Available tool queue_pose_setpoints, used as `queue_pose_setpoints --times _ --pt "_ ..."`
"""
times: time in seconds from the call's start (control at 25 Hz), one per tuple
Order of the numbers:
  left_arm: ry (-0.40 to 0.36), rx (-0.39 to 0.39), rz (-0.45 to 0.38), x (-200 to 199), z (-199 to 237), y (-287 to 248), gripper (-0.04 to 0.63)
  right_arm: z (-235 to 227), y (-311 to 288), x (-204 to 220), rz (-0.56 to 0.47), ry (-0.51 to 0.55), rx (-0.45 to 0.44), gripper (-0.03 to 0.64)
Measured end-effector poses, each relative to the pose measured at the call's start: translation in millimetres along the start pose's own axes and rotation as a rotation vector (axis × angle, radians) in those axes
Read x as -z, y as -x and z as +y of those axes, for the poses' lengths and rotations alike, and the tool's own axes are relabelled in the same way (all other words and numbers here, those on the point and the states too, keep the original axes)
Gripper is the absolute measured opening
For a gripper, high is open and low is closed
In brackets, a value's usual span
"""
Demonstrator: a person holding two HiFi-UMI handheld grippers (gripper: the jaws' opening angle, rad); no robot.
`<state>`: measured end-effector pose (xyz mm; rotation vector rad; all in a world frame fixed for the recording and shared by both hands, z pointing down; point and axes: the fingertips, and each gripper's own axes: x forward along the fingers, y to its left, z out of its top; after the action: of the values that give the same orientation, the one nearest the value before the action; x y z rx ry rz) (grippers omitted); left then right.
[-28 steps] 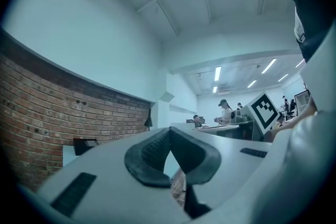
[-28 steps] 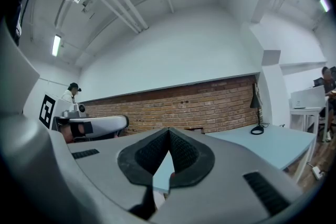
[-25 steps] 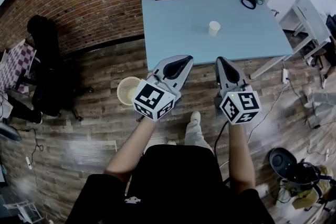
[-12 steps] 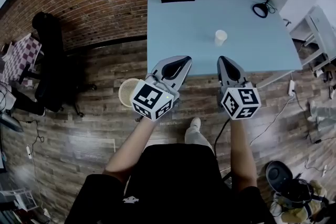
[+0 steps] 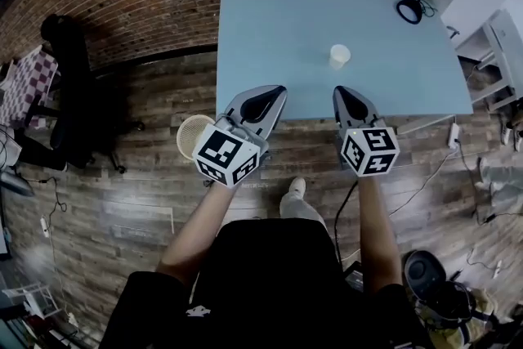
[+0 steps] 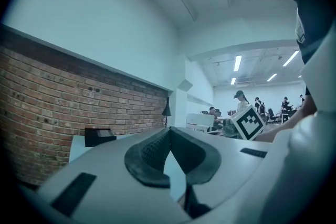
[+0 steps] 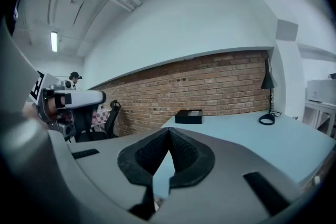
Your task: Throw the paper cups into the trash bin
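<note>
The left claw (image 5: 274,91) and right claw (image 5: 339,92) are seen closed, empty. 1 paper cup (image 5: 339,55) is seen ahead of the right claw.

Right gripper (image 7: 168,131): jaws together, tips touching, nothing between them. Pale blue worktop (image 7: 252,136) beyond. Black box (image 7: 188,116) at its far edge, near the brick wall (image 7: 210,84). Black desk lamp (image 7: 269,82) on the worktop, right side. Black chair (image 7: 109,119) on the left, by the wall.
</note>
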<state>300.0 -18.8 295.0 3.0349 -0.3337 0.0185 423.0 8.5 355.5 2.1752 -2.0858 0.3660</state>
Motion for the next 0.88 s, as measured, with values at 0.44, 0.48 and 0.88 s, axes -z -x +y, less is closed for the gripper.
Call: queue_pose_setpoints --times 0.44,0.48,0.88 --pt "0.027 -0.08 0.041 14 22 -43 0.003 -78 -68 62 0.303 0.205 0.004 0.006" --pt "0.029 -0.091 0.044 16 24 -45 0.003 -85 -76 67 0.331 0.248 0.009 0.006" --pt "0.038 -0.204 0.052 21 44 -53 0.003 -133 -147 123 0.62 0.647 -0.025 0.188"
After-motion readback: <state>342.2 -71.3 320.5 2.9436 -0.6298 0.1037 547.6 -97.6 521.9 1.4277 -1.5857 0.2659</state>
